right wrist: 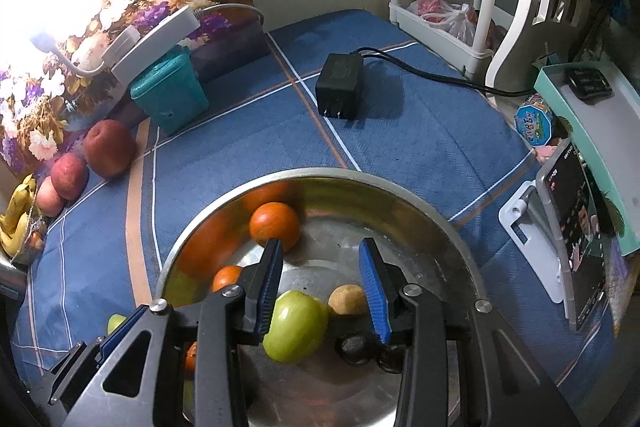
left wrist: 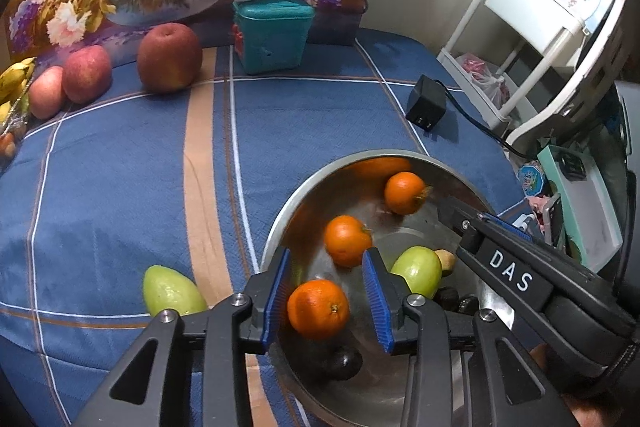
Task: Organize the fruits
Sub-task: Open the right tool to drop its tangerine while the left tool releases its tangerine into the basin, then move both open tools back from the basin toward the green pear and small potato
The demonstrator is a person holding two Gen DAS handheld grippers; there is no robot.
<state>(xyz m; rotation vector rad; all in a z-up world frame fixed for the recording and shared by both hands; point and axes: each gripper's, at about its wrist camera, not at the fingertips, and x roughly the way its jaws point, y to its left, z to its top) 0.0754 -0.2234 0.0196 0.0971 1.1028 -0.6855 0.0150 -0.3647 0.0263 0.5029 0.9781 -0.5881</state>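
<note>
**Both grippers over the steel bowl of fruit**

In the left wrist view, the left gripper (left wrist: 328,303) hangs over the near edge of the steel bowl (left wrist: 276,227), lower centre of the frame, its jaws spread wide. An orange (left wrist: 318,309) sits between the blue pads (left wrist: 276,301) with a gap on its right side; whether the left pad touches it cannot be told, so the gripper is released rather than clamped. Two more oranges (left wrist: 347,241) lie deeper in the bowl toward the far wall, and a dark round fruit (left wrist: 344,363) lies below the gripper. A green fruit (left wrist: 418,271) rests just right of the right pad. Outside the bowl, a second green fruit (left wrist: 172,291) lies on the blue checked surface (left wrist: 120,187) at lower left. Three red apples (left wrist: 170,57) stand in a row at upper left, beside bananas (left wrist: 14,83) at the frame's left edge. A teal box (left wrist: 272,35) stands at top centre and a black power adapter (left wrist: 426,105) at right.

In the right wrist view, the right gripper (right wrist: 320,295) is also released, jaws apart above the bowl (right wrist: 440,223). The green fruit (right wrist: 296,325) lies low between its fingers (right wrist: 374,291), near the left one. A small brown fruit (right wrist: 347,301) sits just beside the right pad, with dark fruits (right wrist: 356,349) below it.
</note>
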